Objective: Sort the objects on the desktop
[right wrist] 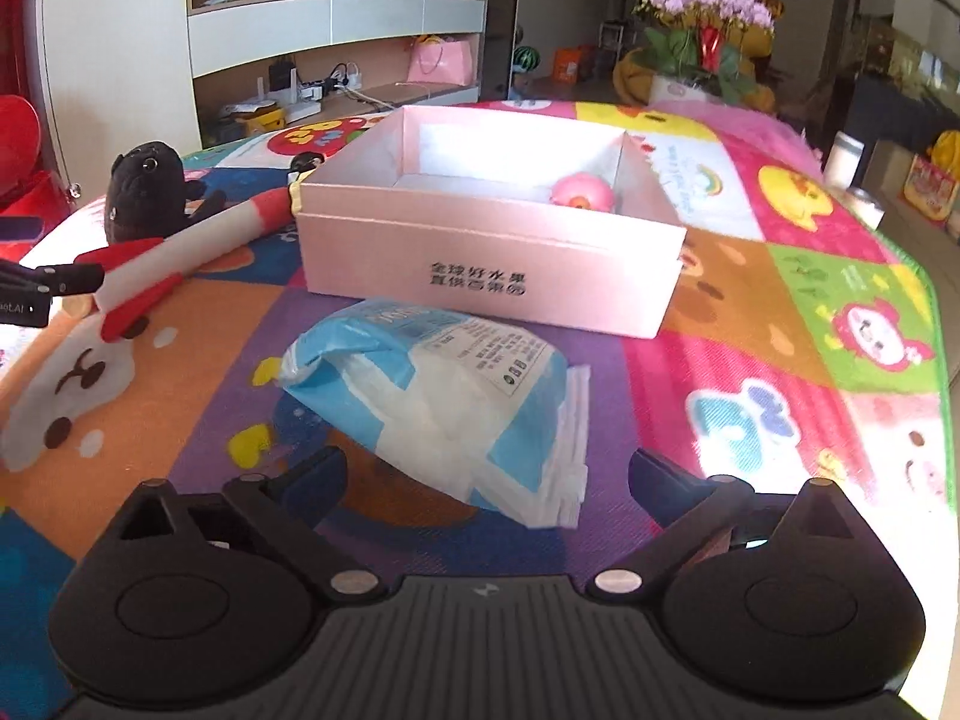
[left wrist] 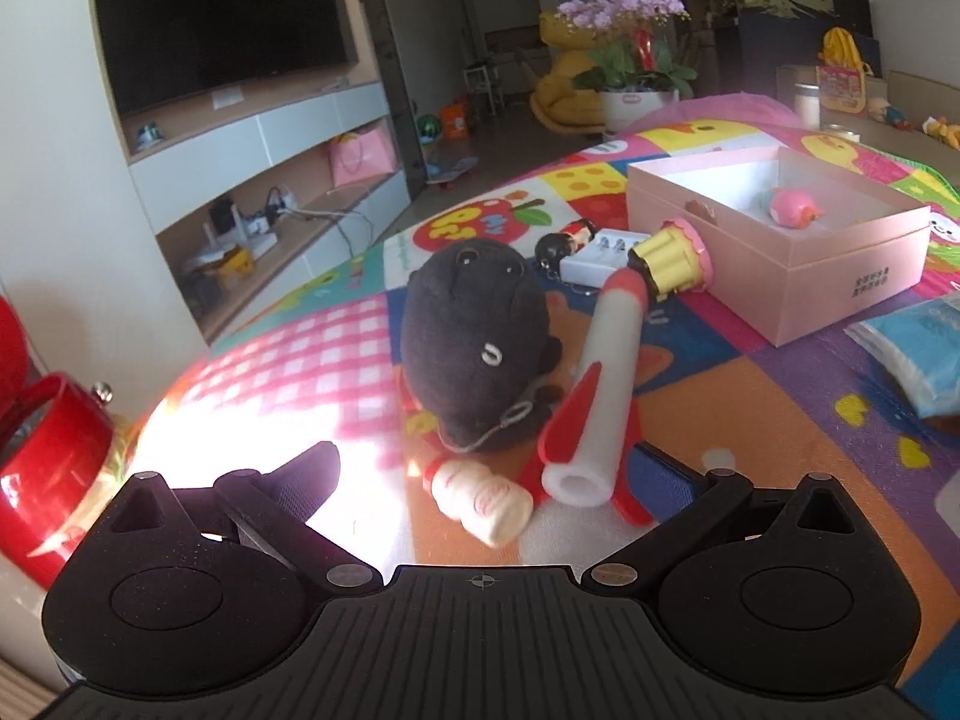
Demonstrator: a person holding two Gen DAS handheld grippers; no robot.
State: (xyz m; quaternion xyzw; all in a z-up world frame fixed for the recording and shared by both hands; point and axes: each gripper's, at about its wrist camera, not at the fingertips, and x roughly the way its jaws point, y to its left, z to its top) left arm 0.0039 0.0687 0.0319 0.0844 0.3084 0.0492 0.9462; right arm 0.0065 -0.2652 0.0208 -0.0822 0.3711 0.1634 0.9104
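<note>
My left gripper point(left wrist: 483, 474) is open over the colourful play mat point(left wrist: 750, 420). A small white bottle point(left wrist: 480, 501) and the tail of a white-and-red foam rocket point(left wrist: 600, 372) lie between its fingers, unpressed. Just behind them sits a black plush point(left wrist: 474, 330). Further back are a yellow cupcake toy point(left wrist: 666, 252), a white charger point(left wrist: 600, 252) and a small doll point(left wrist: 570, 237). The open pink box point(left wrist: 780, 288) holds a pink toy point(left wrist: 792, 207). My right gripper point(right wrist: 486, 474) is open, with a blue-and-white tissue pack point(right wrist: 444, 402) just ahead of its fingers. Beyond the pack is the pink box point(right wrist: 492, 264).
A red mug point(left wrist: 48, 468) stands at the mat's left edge near the left gripper. The rocket point(right wrist: 180, 246) and plush point(right wrist: 144, 186) lie left of the box in the right wrist view. A flower pot point(right wrist: 702, 42) stands past the far edge. A TV cabinet is behind.
</note>
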